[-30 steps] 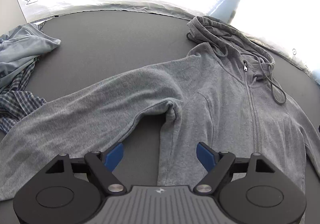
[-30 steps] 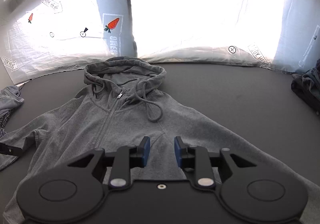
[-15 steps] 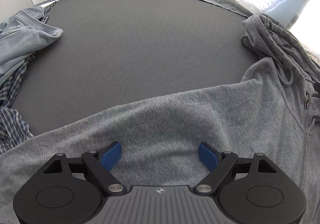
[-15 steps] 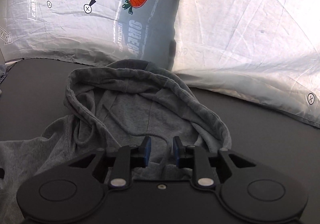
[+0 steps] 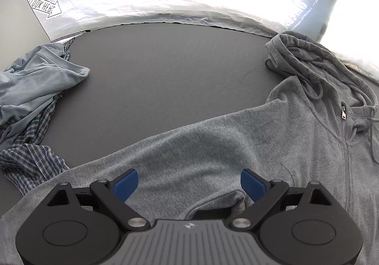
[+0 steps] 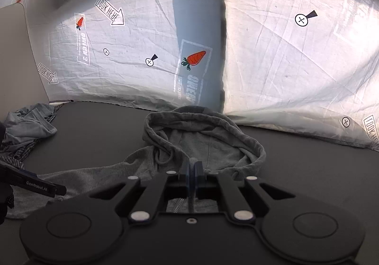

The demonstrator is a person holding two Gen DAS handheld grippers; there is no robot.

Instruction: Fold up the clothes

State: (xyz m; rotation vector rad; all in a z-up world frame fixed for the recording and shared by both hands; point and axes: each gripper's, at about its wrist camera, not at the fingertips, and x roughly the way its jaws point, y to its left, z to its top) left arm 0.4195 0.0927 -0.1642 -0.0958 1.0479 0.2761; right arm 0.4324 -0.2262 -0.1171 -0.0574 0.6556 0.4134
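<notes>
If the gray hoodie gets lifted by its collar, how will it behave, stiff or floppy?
Probably floppy: the gray hoodie lies in soft folds and its hood slumps. The sleeve would likely trail and drag across the mat. The drawstrings lie loose, so they may swing.

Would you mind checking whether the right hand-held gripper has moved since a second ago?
Yes: the right hand-held gripper advanced up the grey zip-up hoodie toward the carrot-print white sheet, and its jaws have just closed on the hood.
</notes>
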